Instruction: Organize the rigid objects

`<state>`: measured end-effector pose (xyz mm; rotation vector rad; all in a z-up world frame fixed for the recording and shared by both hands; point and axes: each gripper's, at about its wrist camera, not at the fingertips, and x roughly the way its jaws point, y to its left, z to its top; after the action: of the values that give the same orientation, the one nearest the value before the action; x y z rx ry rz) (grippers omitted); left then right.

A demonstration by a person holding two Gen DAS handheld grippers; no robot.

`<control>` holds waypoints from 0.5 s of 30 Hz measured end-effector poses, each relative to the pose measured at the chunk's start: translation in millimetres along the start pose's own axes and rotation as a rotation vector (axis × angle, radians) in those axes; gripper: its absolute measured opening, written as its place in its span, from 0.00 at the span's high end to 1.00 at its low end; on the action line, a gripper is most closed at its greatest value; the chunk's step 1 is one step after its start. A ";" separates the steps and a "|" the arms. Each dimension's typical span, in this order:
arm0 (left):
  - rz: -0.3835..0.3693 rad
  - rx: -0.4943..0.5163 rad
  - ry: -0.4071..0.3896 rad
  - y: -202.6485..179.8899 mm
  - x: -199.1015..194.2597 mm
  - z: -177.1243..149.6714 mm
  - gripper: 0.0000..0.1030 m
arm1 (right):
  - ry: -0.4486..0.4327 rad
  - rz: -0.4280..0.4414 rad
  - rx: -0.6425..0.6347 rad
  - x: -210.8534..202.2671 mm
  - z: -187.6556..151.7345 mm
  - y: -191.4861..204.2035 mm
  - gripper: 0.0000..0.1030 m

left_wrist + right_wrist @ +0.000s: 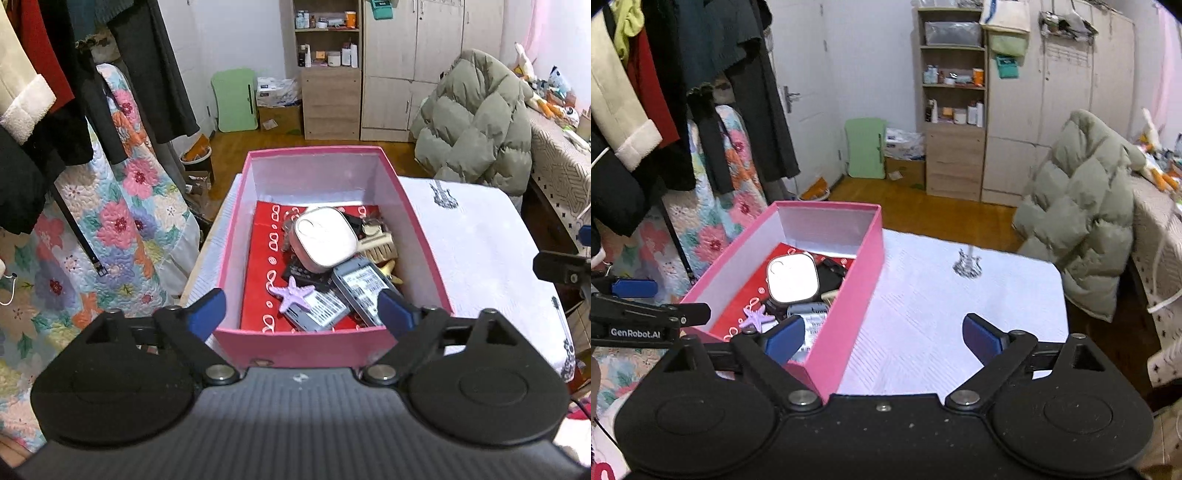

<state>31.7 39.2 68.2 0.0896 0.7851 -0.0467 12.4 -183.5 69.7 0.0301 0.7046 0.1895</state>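
A pink box [417,229] with a red patterned floor stands on a white cloth [480,266]. Inside it lie a white rounded case [321,236], a purple starfish [291,297], two grey labelled devices [364,284], a beige comb [380,249] and some dark pieces. My left gripper [301,308] hangs open over the box's near end, holding nothing. My right gripper [882,334] is open too, level with the pink box's [860,295] near right corner, with one finger over the box and the other over the white cloth [942,295]. Its fingers hold nothing.
Coats and a floral quilt [122,229] hang at the left beside the table. A green puffer jacket [476,122] is draped at the right, with a cluttered surface behind it. A wooden shelf unit [328,66] and a wardrobe stand at the far wall.
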 end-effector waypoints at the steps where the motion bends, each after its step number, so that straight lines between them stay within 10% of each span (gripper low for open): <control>1: 0.001 0.004 0.006 -2.0 -0.8 -0.8 0.06 | 0.008 -0.004 0.010 -2.2 -1.1 -1.0 0.06; 15: -0.037 -0.053 0.097 -9.5 8.0 -13.7 0.04 | 0.087 -0.092 0.081 -11.7 -15.0 -12.7 0.06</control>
<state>27.0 31.0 52.3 0.0271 0.8849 -0.0563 -3.9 -198.6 64.6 0.0672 0.7989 0.0743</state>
